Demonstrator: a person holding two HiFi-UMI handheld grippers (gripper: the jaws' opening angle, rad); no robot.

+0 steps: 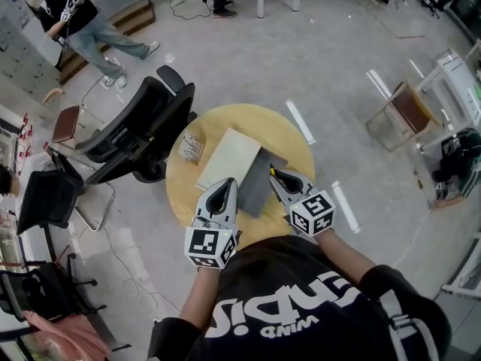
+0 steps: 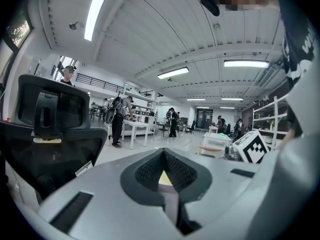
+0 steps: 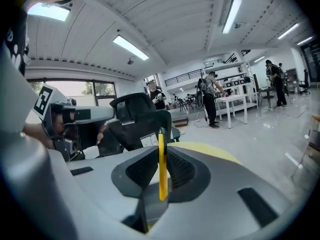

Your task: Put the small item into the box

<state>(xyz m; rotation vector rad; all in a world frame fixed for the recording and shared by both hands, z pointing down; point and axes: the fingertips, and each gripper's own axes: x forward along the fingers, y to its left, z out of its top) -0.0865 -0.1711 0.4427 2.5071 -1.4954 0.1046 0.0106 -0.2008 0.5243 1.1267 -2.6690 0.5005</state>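
Observation:
A flat box lies on the round yellow table (image 1: 293, 138), with a pale part (image 1: 229, 159) and a grey panel (image 1: 258, 186) beside it. My right gripper (image 1: 275, 174) hovers at the grey panel's right edge. It is shut on a thin yellow stick-like item (image 3: 161, 164), which stands upright between the jaws of my right gripper (image 3: 161, 145). My left gripper (image 1: 227, 183) hangs over the box's near edge with its jaws together and nothing in them. In the left gripper view my left gripper (image 2: 163, 154) shows only a sliver of table past its tips.
A small printed packet (image 1: 192, 147) lies on the table's left side. A black office chair (image 1: 139, 130) stands against the table's left, and another chair (image 1: 49, 198) is further left. A wooden chair (image 1: 402, 115) stands to the right and a person (image 1: 83, 21) far back left.

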